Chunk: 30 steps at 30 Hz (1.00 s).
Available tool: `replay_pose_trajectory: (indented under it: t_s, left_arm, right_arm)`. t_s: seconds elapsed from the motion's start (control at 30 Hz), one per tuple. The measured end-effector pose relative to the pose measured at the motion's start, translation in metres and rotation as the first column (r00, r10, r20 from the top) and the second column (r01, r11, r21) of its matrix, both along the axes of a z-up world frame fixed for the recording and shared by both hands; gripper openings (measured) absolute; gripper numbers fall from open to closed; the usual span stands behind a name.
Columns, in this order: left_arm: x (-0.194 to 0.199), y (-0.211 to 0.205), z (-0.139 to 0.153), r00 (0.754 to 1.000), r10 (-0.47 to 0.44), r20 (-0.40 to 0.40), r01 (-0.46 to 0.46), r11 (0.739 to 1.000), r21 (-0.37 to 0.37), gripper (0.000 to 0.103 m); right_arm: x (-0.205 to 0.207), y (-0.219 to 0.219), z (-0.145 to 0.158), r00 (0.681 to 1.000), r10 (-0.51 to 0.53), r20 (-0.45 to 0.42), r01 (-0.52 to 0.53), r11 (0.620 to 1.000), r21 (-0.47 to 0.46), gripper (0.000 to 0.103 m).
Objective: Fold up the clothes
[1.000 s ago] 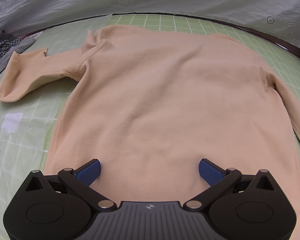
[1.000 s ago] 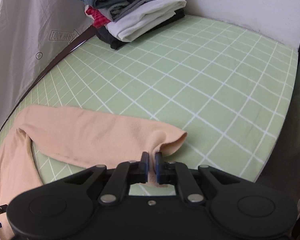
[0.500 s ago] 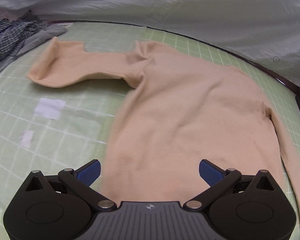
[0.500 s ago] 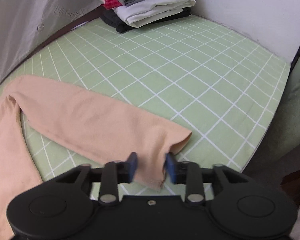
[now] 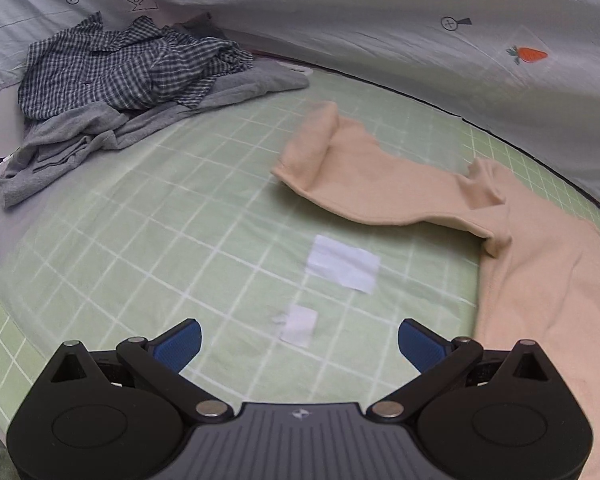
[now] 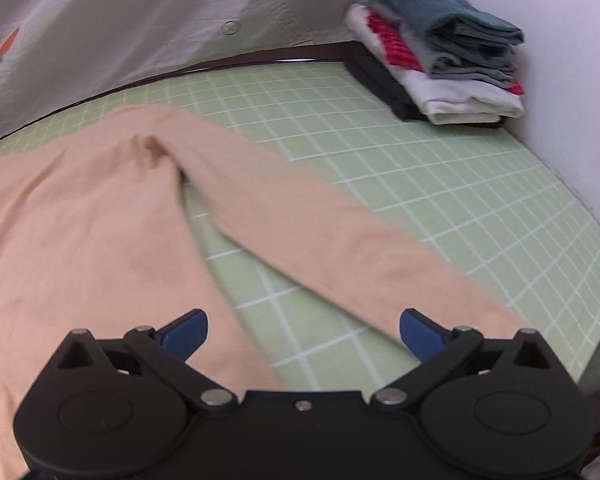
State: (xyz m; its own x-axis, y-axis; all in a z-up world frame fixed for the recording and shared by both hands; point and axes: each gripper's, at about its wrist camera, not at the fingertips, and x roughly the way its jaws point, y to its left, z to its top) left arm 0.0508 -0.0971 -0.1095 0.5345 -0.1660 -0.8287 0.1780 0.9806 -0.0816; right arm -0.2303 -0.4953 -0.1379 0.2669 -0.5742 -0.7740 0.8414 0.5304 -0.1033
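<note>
A peach long-sleeved top (image 5: 548, 264) lies flat on the green grid mat (image 5: 180, 216). In the left wrist view its left sleeve (image 5: 356, 184) stretches out toward the far left. My left gripper (image 5: 298, 340) is open and empty over bare mat, left of the top's side edge. In the right wrist view the top's body (image 6: 80, 232) fills the left and its right sleeve (image 6: 332, 240) runs diagonally toward the near right. My right gripper (image 6: 304, 330) is open and empty, above the gap between body and sleeve.
A heap of unfolded clothes, a checked shirt (image 5: 120, 68) on grey garments, lies at the far left. A stack of folded clothes (image 6: 440, 60) stands at the far right corner. Two white patches (image 5: 342, 268) lie on the mat. A grey fabric wall (image 5: 380, 20) runs behind.
My right gripper let go of the sleeve cuff, opened wide and swung left toward the body. My left gripper moved left off the top's hem to bare mat, staying open.
</note>
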Motion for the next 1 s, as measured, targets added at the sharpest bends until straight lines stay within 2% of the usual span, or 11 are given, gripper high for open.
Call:
replay_pose_trajectory:
  t_s: [0.3, 0.43, 0.57, 0.77, 0.83, 0.9, 0.93, 0.97, 1.0]
  left_arm:
    - [0.094, 0.006, -0.012, 0.999, -0.050, 0.005, 0.050, 0.999, 0.016, 0.103]
    - [0.140, 0.002, -0.020, 0.998, -0.051, -0.027, 0.051, 0.998, 0.022, 0.103]
    - [0.168, -0.013, -0.027, 0.994, -0.104, -0.014, 0.104, 0.993, 0.052, 0.103]
    - [0.184, -0.032, -0.039, 0.991, -0.133, -0.009, 0.134, 0.990, 0.036, 0.100]
    - [0.182, -0.038, -0.041, 0.990, -0.139, 0.018, 0.138, 0.988, 0.068, 0.093]
    - [0.179, -0.041, -0.042, 0.985, -0.171, 0.036, 0.168, 0.983, 0.075, 0.069]
    - [0.178, -0.042, -0.042, 0.982, -0.186, 0.040, 0.183, 0.981, 0.070, 0.061]
    - [0.176, -0.041, -0.042, 0.980, -0.195, 0.041, 0.192, 0.980, 0.058, 0.043]
    - [0.174, -0.040, -0.041, 0.979, -0.200, 0.041, 0.199, 0.979, 0.043, 0.017]
  right_arm:
    - [0.113, 0.025, -0.029, 0.997, 0.072, -0.006, -0.072, 0.997, 0.021, 0.103]
    - [0.116, 0.025, -0.032, 0.999, 0.046, 0.022, -0.047, 0.999, 0.011, 0.103]
    - [0.119, 0.025, -0.035, 0.999, 0.019, 0.051, -0.019, 1.000, 0.001, 0.103]
    - [0.122, 0.024, -0.040, 0.995, -0.022, 0.095, 0.023, 1.000, -0.012, 0.103]
    - [0.123, 0.024, -0.041, 0.993, -0.035, 0.110, 0.037, 0.999, -0.016, 0.103]
    - [0.124, 0.025, -0.042, 0.993, -0.041, 0.115, 0.044, 0.999, -0.026, 0.103]
    - [0.124, 0.026, -0.043, 0.992, -0.043, 0.117, 0.047, 0.998, -0.031, 0.103]
    - [0.125, 0.026, -0.043, 0.992, -0.046, 0.120, 0.051, 0.998, -0.036, 0.103]
    - [0.125, 0.027, -0.043, 0.991, -0.048, 0.122, 0.054, 0.998, -0.042, 0.103]
